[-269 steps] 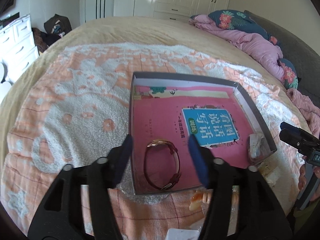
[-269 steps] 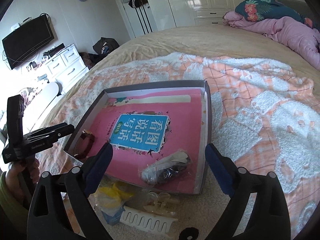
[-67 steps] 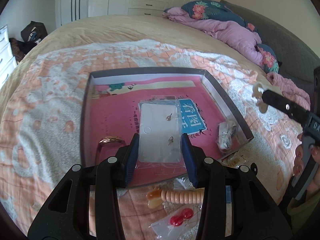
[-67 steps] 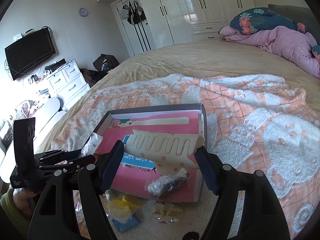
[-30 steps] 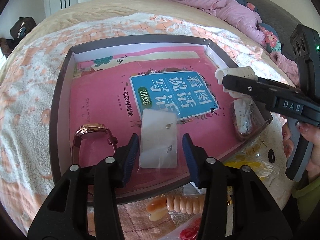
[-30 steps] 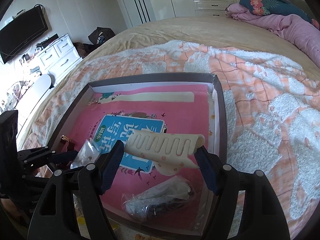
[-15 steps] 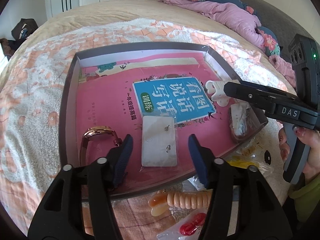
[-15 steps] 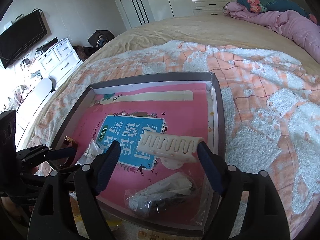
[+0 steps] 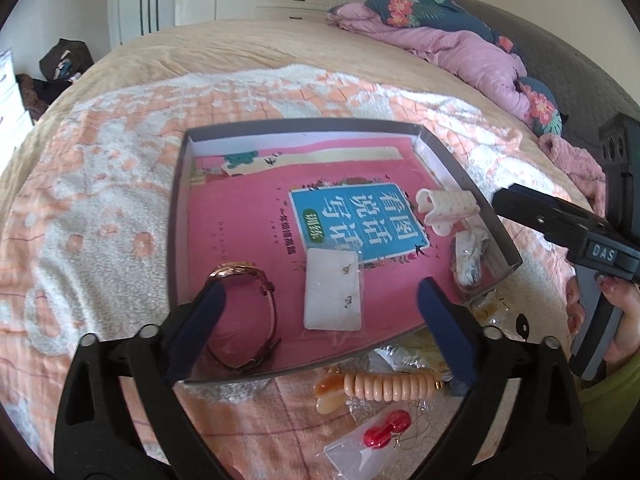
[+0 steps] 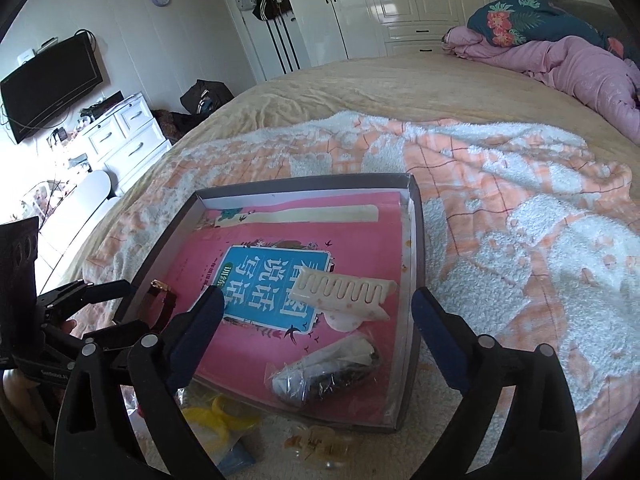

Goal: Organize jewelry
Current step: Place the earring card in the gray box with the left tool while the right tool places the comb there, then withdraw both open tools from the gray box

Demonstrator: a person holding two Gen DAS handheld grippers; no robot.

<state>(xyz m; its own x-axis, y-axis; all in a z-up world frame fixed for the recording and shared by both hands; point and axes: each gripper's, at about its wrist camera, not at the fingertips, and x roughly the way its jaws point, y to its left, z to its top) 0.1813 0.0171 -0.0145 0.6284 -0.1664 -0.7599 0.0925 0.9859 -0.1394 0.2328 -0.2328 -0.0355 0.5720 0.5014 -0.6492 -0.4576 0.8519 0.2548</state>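
Both jaws are spread wide and empty. Below the left gripper (image 9: pixel 318 320), an earring card (image 9: pixel 333 289) and wristwatch (image 9: pixel 246 312) lie in the tray (image 9: pixel 176 216); before the right gripper (image 10: pixel 316 330), a cream hair clip (image 10: pixel 344 290). Remaining loose items on the bed (image 9: pixel 100 208) could be snagged in the fleecy blanket.

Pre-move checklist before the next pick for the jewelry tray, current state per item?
1. Left gripper open and empty: ok.
2. Right gripper open and empty: ok.
3. Cream wavy-slotted hair clip released inside the grey shallow tray, lying on the pink book cover: ok.
4. White earring card in its clear sleeve lying flat in the tray, beside the gold-cased watch with dark red strap: ok.
5. All items in the tray: not ok; the peach ribbed hair clip and the red earrings in a clear bag lie on the blanket.
6. Whether the peach clip is tangled with the neighbouring bags: cannot tell.
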